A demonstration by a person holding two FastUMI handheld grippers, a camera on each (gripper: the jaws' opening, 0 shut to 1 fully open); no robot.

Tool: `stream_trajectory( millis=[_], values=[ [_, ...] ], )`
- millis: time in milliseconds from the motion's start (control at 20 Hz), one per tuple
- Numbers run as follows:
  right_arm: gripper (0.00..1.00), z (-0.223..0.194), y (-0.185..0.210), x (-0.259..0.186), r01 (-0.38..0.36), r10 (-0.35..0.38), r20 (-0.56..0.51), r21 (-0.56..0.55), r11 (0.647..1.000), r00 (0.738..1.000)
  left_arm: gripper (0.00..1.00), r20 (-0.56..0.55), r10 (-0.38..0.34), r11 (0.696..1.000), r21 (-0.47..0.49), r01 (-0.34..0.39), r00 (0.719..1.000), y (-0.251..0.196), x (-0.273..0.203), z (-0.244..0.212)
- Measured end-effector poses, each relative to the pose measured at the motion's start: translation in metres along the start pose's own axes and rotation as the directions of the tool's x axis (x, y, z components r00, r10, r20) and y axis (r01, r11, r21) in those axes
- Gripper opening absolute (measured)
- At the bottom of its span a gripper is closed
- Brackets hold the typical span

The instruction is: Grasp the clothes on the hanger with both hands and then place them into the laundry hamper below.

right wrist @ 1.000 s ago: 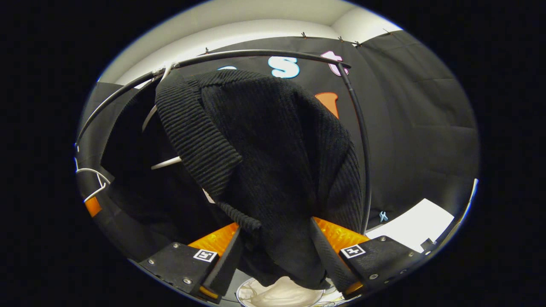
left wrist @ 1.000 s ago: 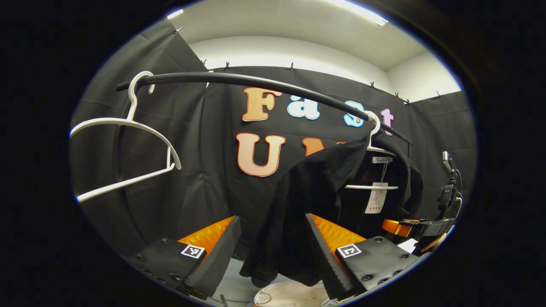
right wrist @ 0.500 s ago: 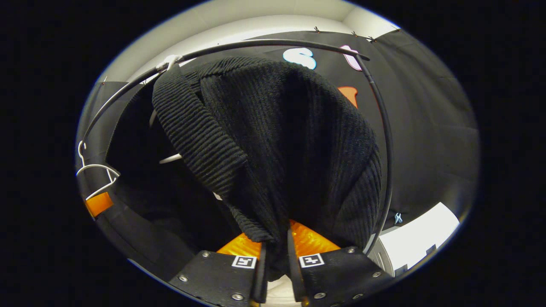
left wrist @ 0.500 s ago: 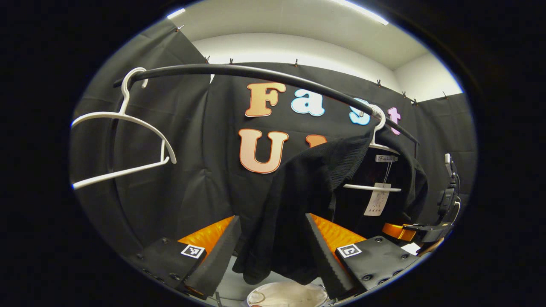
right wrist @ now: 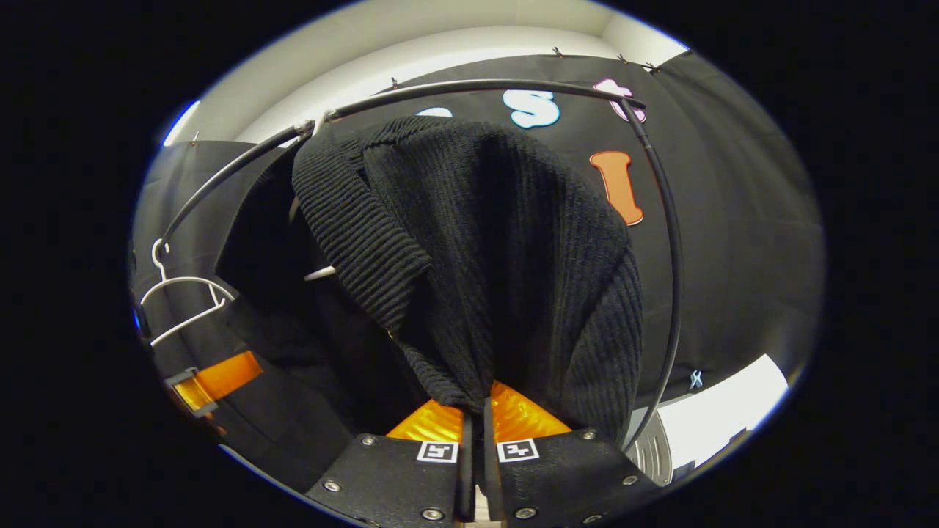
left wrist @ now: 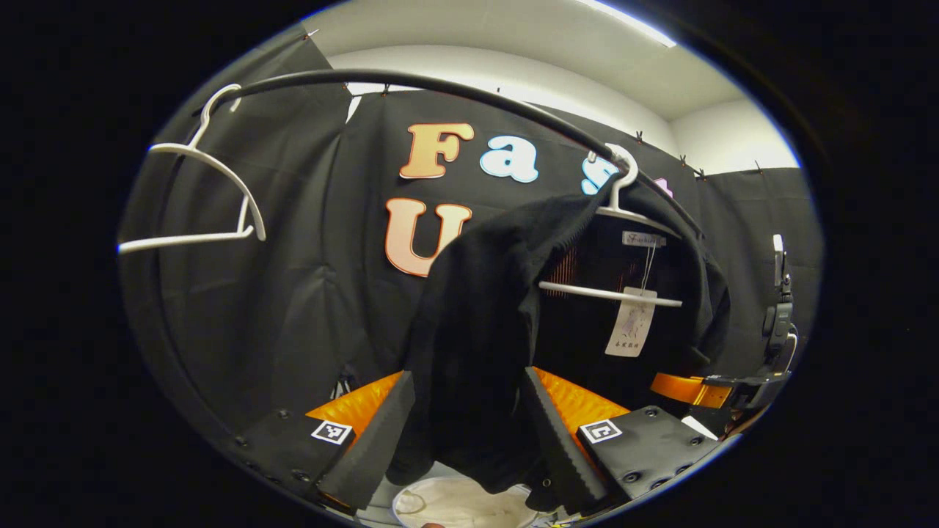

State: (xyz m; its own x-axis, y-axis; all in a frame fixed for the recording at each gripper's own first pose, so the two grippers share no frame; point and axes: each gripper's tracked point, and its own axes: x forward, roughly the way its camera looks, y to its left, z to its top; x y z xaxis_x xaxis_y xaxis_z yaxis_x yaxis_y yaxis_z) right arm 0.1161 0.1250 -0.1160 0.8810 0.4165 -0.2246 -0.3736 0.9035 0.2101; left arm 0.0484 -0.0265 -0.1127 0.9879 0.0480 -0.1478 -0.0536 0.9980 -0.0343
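Observation:
A black knit garment (left wrist: 477,308) hangs from a white hanger (left wrist: 620,209) on the black rail (left wrist: 440,86). My left gripper (left wrist: 467,381) is open, and the garment's left side hangs down between its spread fingers, not pinched. In the right gripper view, my right gripper (right wrist: 475,422) is shut on a fold at the lower edge of the ribbed garment (right wrist: 499,242). The white laundry hamper (left wrist: 455,506) sits below the left gripper. The right gripper (left wrist: 722,389) is seen at the far right of the left gripper view, and the left gripper (right wrist: 213,378) at the far left of the right gripper view.
An empty white hanger (left wrist: 209,183) hangs at the rail's left end, seen too as the empty hanger (right wrist: 180,293) in the right gripper view. The rail's upright post (right wrist: 671,293) curves down just right of the garment. A paper tag (left wrist: 629,330) dangles inside the garment.
The right gripper's fingers closed from wide apart onto the garment's lower fold. The left gripper moved in, so the garment's left side hangs deeper between its open fingers.

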Motion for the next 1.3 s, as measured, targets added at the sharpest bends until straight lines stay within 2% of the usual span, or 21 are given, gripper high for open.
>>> stream_trajectory(
  millis=[150, 200, 400, 450, 550, 650, 800, 950, 1100, 1150, 1200, 1300],
  values=[
    [0.05, 0.004, -0.008, -0.013, -0.016, 0.016, 0.005, -0.004, 1.0, 1.0, 0.94, -0.016, -0.048, 0.999, -0.012, 0.048, 0.999, -0.016, 0.017, -0.015],
    [0.05, 0.006, -0.01, -0.017, -0.021, 0.021, 0.008, -0.006, 1.0, 1.0, 1.0, -0.017, -0.048, 0.999, -0.008, 0.047, 0.999, -0.018, 0.024, -0.019],
    [0.05, 0.019, -0.022, -0.034, -0.034, 0.034, 0.024, -0.008, 0.999, 0.999, 1.0, -0.029, -0.026, 1.0, 0.017, 0.026, 0.999, -0.018, 0.054, -0.03],
    [0.05, 0.022, -0.024, -0.039, -0.039, 0.04, 0.028, -0.008, 0.999, 0.999, 0.97, -0.019, -0.018, 1.0, 0.023, 0.018, 1.0, -0.016, 0.063, -0.03],
    [0.04, 0.028, -0.027, -0.046, -0.052, 0.052, 0.034, -0.003, 0.999, 0.998, 1.0, -0.003, -0.001, 1.0, 0.024, 0.001, 1.0, -0.012, 0.078, -0.029],
    [0.04, 0.035, -0.031, -0.05, -0.058, 0.058, 0.043, 0.004, 0.998, 0.997, 0.94, -0.016, 0.016, 1.0, 0.006, -0.016, 1.0, -0.007, 0.088, -0.033],
    [0.03, 0.048, -0.04, -0.058, -0.057, 0.056, 0.066, 0.01, 0.998, 0.996, 0.96, -0.022, 0.031, 1.0, -0.004, -0.031, 0.999, -0.004, 0.1, -0.033],
    [0.02, 0.066, -0.051, -0.067, -0.053, 0.051, 0.102, 0.013, 0.999, 0.993, 0.77, -0.01, 0.042, 0.997, 0.06, -0.042, 0.999, -0.003, 0.102, -0.026],
    [0.0, 0.098, -0.063, -0.075, -0.042, 0.037, 0.167, 0.029, 0.999, 0.985, 0.41, -0.003, 0.061, 0.992, 0.115, -0.061, 0.998, -0.002, 0.104, -0.022],
    [0.0, 0.11, -0.068, -0.077, -0.034, 0.027, 0.193, 0.033, 0.999, 0.981, 0.31, -0.009, 0.051, 0.992, 0.116, -0.05, 0.999, -0.005, 0.104, -0.021],
    [0.08, 0.123, -0.074, -0.077, -0.025, 0.017, 0.215, 0.034, 0.999, 0.976, 0.31, -0.02, 0.032, 0.994, 0.109, -0.03, 0.999, -0.007, 0.105, -0.023],
    [0.07, 0.14, -0.085, -0.074, -0.005, -0.002, 0.24, 0.025, 1.0, 0.971, 0.13, -0.044, 0.012, 0.996, 0.092, -0.008, 0.999, -0.008, 0.105, -0.03]
  ],
)
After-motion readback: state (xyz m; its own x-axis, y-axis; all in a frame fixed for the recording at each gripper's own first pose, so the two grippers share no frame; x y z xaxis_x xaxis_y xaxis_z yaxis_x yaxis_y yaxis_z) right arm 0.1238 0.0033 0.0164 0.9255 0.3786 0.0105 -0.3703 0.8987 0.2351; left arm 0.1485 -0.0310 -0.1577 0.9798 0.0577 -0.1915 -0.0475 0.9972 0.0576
